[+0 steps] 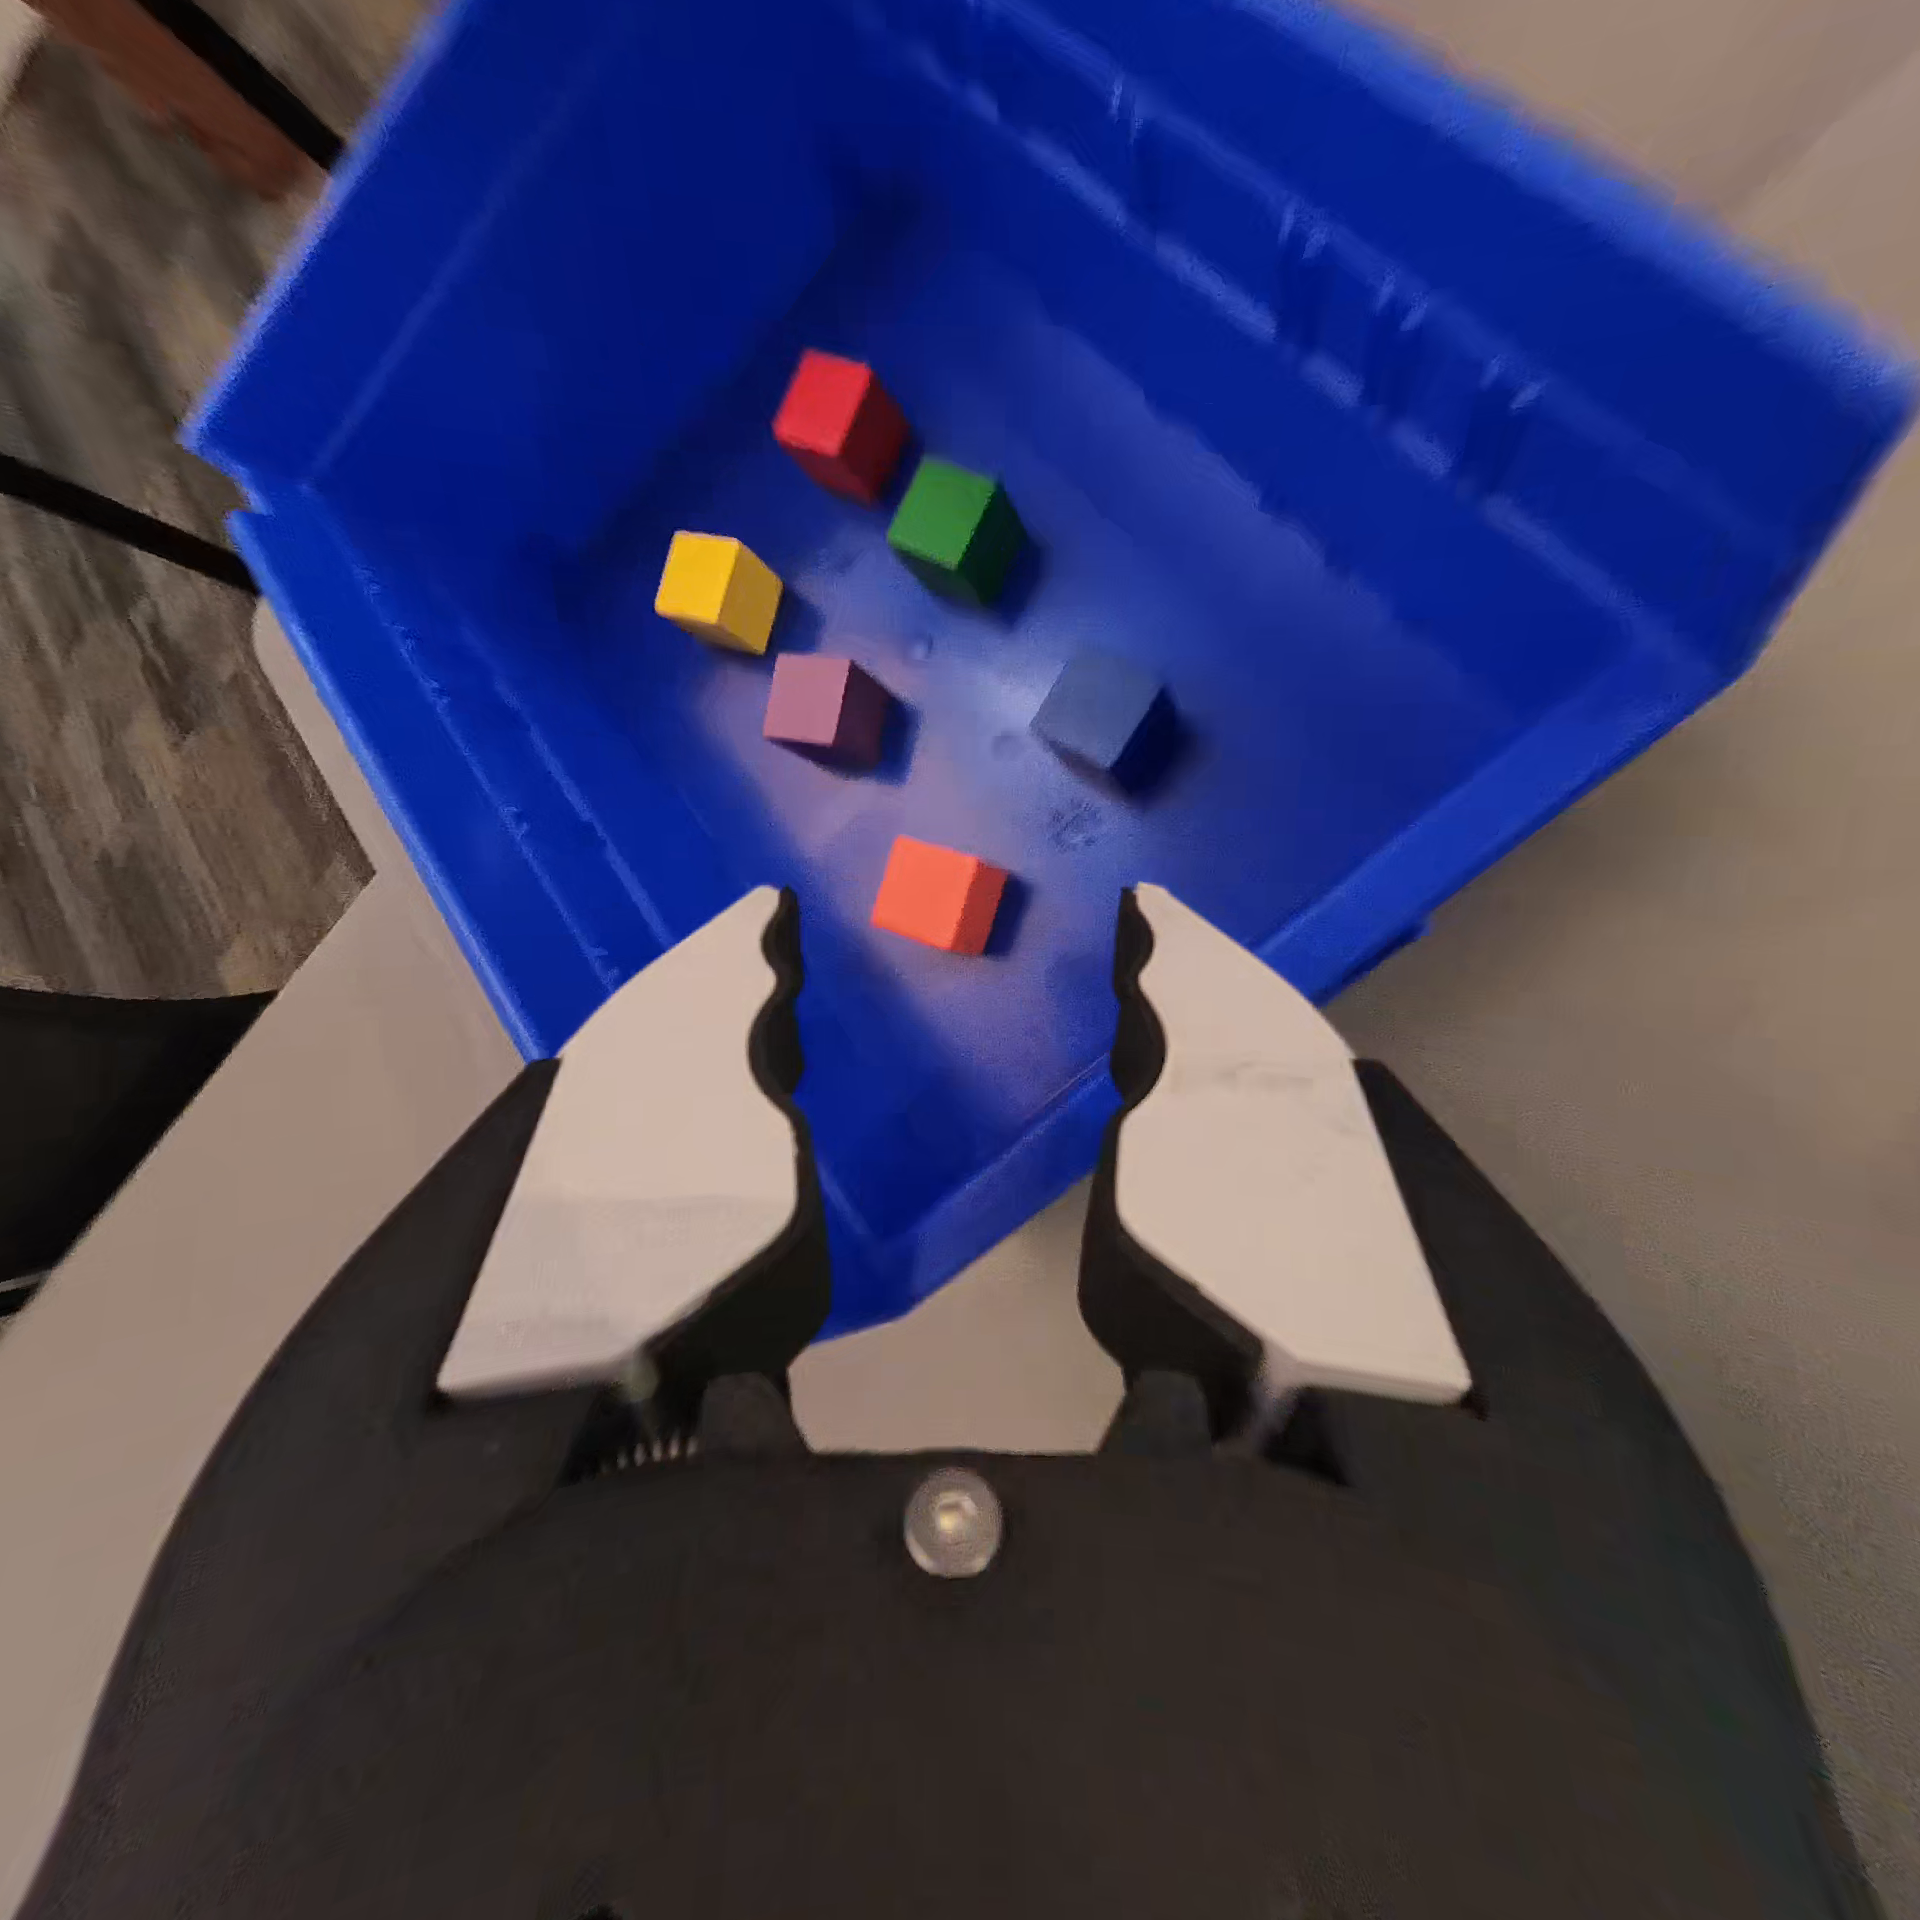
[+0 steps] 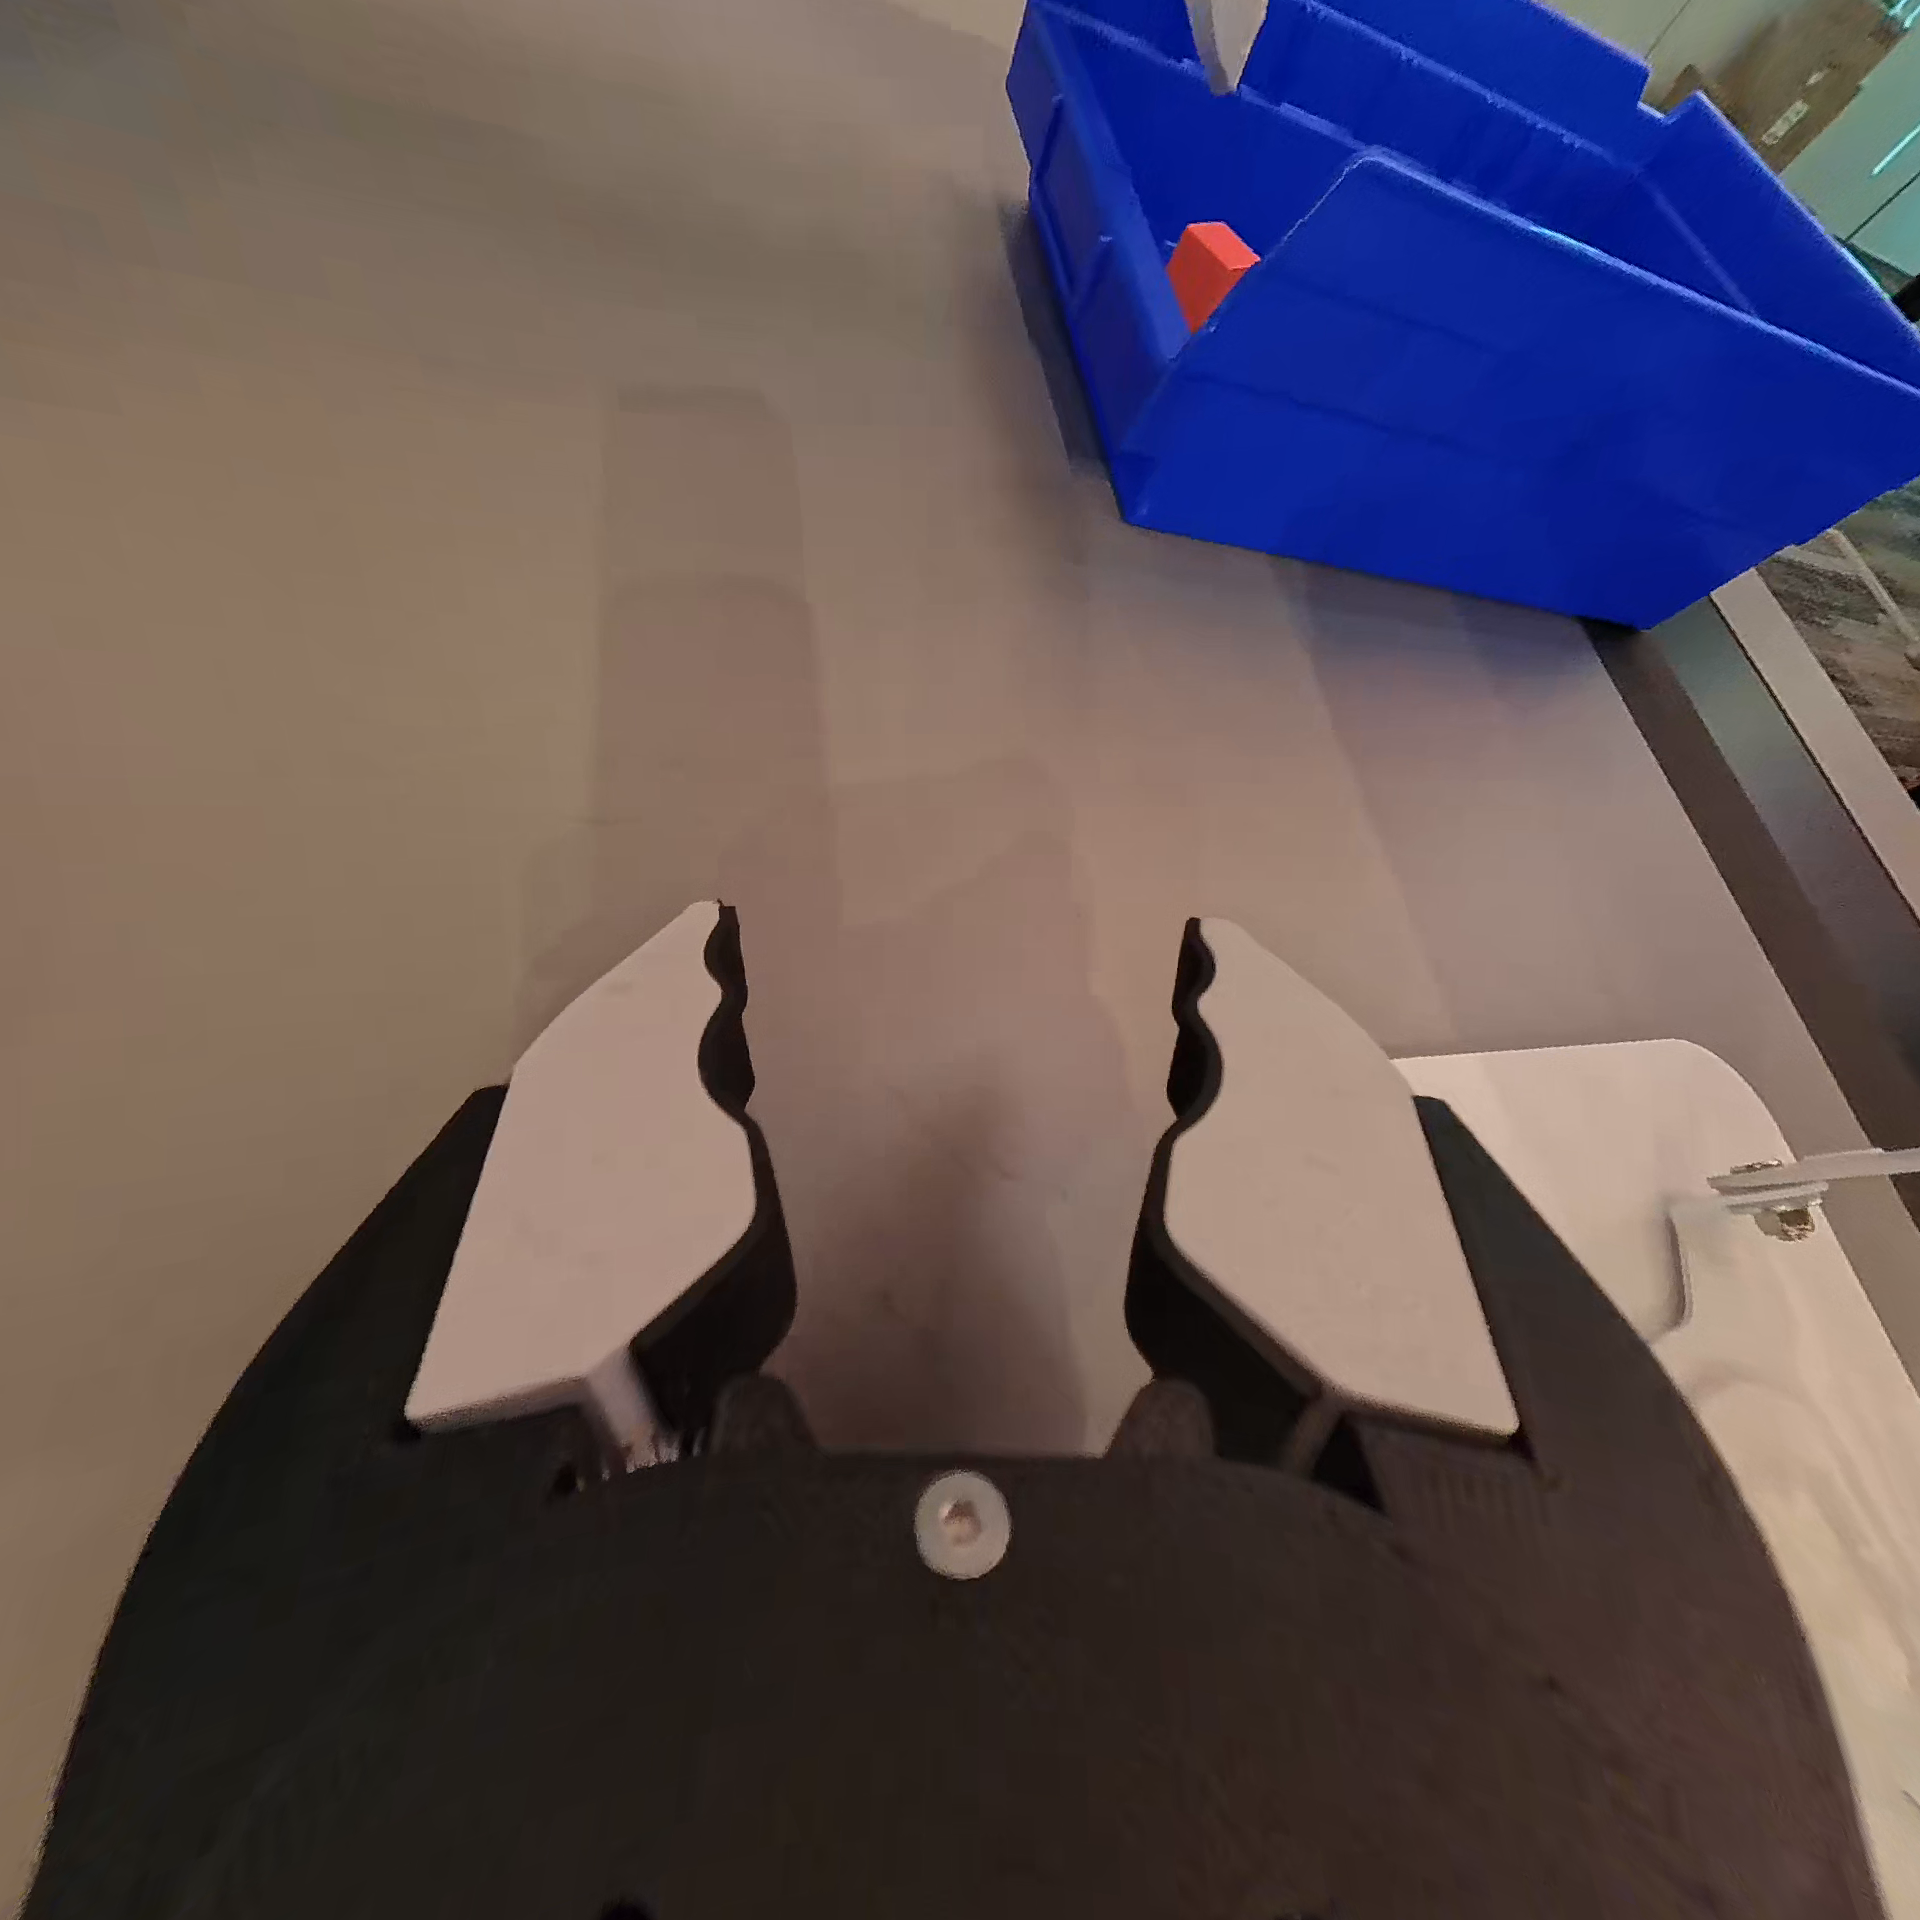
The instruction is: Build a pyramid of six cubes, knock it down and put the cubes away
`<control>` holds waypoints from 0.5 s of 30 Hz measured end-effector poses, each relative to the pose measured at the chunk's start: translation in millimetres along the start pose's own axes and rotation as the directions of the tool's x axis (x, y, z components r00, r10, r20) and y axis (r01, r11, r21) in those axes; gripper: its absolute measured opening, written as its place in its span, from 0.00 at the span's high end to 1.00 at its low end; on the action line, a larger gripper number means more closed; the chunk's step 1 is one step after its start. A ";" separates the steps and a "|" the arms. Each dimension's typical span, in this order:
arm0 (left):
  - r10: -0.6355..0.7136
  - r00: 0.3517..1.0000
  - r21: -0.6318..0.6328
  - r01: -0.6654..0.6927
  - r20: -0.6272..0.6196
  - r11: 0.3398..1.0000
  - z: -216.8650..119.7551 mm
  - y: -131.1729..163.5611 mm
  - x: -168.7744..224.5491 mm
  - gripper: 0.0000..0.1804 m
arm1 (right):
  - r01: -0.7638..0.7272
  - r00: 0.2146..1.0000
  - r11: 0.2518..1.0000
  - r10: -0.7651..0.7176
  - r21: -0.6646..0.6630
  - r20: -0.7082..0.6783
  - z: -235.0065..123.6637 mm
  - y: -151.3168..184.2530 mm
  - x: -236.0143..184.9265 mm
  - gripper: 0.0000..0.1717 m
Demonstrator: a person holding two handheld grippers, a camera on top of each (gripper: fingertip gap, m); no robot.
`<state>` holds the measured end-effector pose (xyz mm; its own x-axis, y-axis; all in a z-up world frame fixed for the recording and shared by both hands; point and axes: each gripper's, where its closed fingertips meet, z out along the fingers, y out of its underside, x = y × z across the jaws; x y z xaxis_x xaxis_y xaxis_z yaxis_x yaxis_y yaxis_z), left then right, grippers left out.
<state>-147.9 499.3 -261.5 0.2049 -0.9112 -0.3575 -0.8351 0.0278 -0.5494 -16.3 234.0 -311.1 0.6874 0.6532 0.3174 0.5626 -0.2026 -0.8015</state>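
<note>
Just beyond the open left claw [image 1: 954, 909], the orange cube [image 1: 938, 895] lies in the bin [image 1: 436, 395].

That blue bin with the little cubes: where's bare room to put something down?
Bare: the grey table left of the blue bin, and the bin floor toward its far wall. Crowded: mid-floor, around the red, green, yellow and purple cubes.

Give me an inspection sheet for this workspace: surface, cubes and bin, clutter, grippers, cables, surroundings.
Surface: grey table, bare ahead of the right gripper.
Job's things: red, green, yellow, purple, blue and orange cube all loose in the blue bin.
Clutter: white plate with bracket.
Grippers: left gripper open above the bin; right gripper open, nothing between.
Cables: nothing seen.
Surroundings: patterned carpet.
</note>
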 end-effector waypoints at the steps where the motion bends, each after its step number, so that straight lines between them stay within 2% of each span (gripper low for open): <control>1: 0.053 0.998 -0.058 -0.054 -0.024 0.997 6.8 3.8 -3.8 0.67 | 0.001 1.000 1.000 -0.001 -0.002 0.002 0.1 0.1 -0.4 0.54; 3: 0.147 0.987 -0.132 -0.155 -0.065 0.979 19.0 6.4 -10.6 0.68 | 0.001 1.000 1.000 -0.001 -0.004 0.009 0.5 0.5 -1.1 0.54; 7: 0.218 0.958 -0.249 -0.260 -0.185 0.933 41.2 9.3 -8.7 0.66 | 0.004 1.000 1.000 -0.004 -0.011 0.019 1.3 1.4 -2.5 0.54; 11: 0.249 0.927 -0.415 -0.351 -0.282 0.840 64.7 32.0 -3.4 0.65 | 0.006 1.000 1.000 -0.006 -0.015 0.026 1.6 1.9 -3.6 0.55; 13: 0.234 0.919 -0.502 -0.371 -0.317 0.781 69.7 45.3 -2.1 0.71 | 0.005 1.000 1.000 -0.004 -0.014 0.029 1.4 1.9 -3.7 0.55; 15: 0.216 0.913 -0.512 -0.376 -0.345 0.773 73.9 45.7 2.9 0.83 | 0.005 0.999 1.000 -0.004 -0.013 0.032 1.4 1.8 -4.1 0.55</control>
<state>-147.8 528.3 -343.5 -0.1695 -0.9680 -0.1852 -0.9834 0.1537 0.0965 -18.7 232.0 -314.6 0.6700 0.6771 0.3045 0.5717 -0.2088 -0.7935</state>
